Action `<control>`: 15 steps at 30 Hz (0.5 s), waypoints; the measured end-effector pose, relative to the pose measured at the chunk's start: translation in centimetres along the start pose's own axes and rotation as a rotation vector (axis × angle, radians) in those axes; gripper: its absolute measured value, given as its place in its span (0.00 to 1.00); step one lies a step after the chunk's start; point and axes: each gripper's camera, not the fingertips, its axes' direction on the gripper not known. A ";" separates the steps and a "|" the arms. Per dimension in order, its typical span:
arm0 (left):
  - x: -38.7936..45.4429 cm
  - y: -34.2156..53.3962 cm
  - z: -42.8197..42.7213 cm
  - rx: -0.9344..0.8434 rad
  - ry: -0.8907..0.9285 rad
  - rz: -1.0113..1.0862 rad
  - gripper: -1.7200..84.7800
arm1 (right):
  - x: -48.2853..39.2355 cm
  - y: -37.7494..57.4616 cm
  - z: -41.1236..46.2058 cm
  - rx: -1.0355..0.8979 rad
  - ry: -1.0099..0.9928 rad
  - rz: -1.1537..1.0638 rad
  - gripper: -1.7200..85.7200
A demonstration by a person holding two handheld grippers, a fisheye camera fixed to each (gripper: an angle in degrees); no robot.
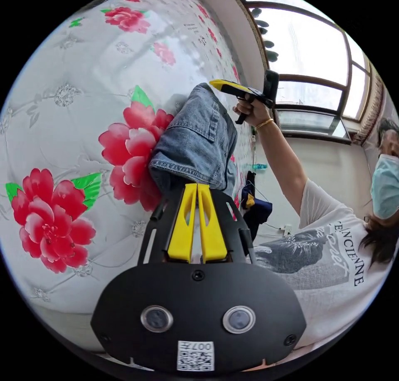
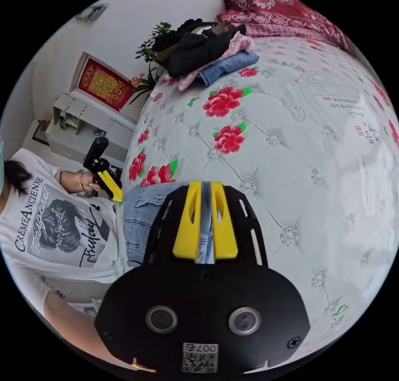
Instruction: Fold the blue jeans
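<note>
The blue jeans (image 1: 195, 139) are bunched into a thick fold over the flowered mattress (image 1: 75, 119). My left gripper (image 1: 197, 186) is shut, its yellow jaws pinching the near edge of the denim. At the far end of the fold a hand holds the right gripper (image 1: 226, 86) against the jeans. In the right gripper view my right gripper (image 2: 205, 184) is shut with a strip of the jeans (image 2: 139, 214) between its jaws. Further left there, the left gripper (image 2: 112, 186) touches the jeans' other edge. A person in a white printed T-shirt (image 2: 54, 231) holds both.
The white quilted mattress (image 2: 299, 148) with red flowers stretches wide. A pile of folded and loose clothes (image 2: 208, 52) and a red blanket (image 2: 286, 15) lie at its far end. A white cabinet (image 2: 83, 123) and a plant (image 2: 151, 44) stand by the wall. A window (image 1: 307, 56) is behind the person.
</note>
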 end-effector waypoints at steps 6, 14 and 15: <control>6.9 1.7 0.3 0.014 -0.217 0.241 0.01 | -9.0 8.2 -3.8 0.235 0.268 -0.054 0.05; 9.1 1.8 15.6 -0.179 -0.579 0.500 0.01 | -15.8 17.0 4.7 0.213 0.451 0.083 0.03; 8.6 2.2 16.3 -0.185 -0.565 0.494 0.01 | -15.6 17.4 5.9 0.171 0.474 0.097 0.03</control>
